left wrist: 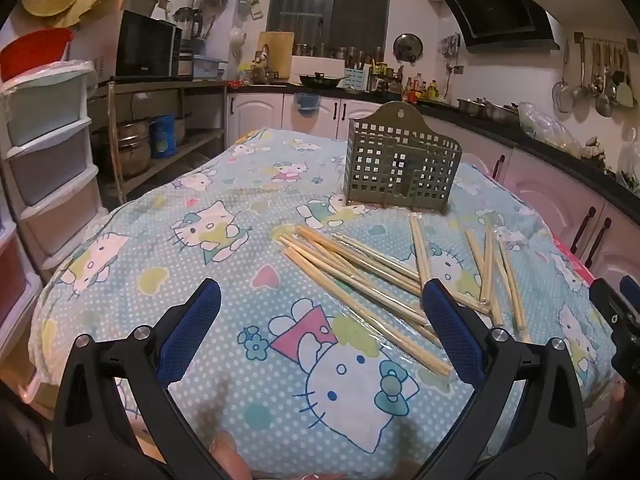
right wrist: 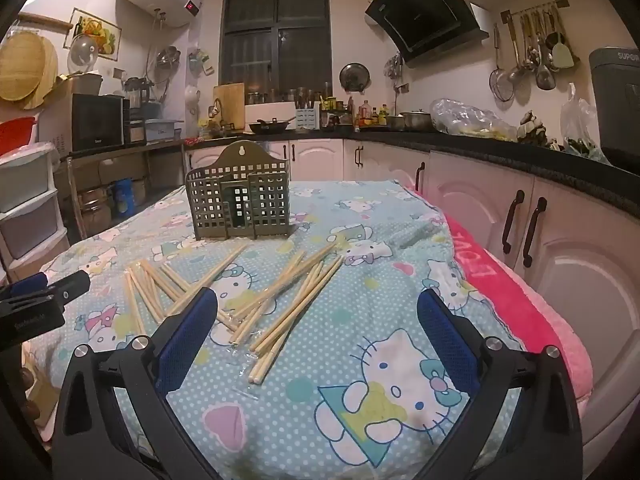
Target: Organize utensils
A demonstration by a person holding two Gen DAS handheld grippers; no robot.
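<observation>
Right wrist view: chopsticks (right wrist: 280, 304) lie scattered on the desk (right wrist: 360, 420) before the holder (right wrist: 240, 200). Both grippers' fingers (right wrist: 192, 328) are spread, empty. Sticks look light, stiff, slippery; pinch mid-length.

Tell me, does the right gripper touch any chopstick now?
Apart. The right wrist view shows the right gripper open, raised above the chopsticks, with nothing between its fingers.
</observation>
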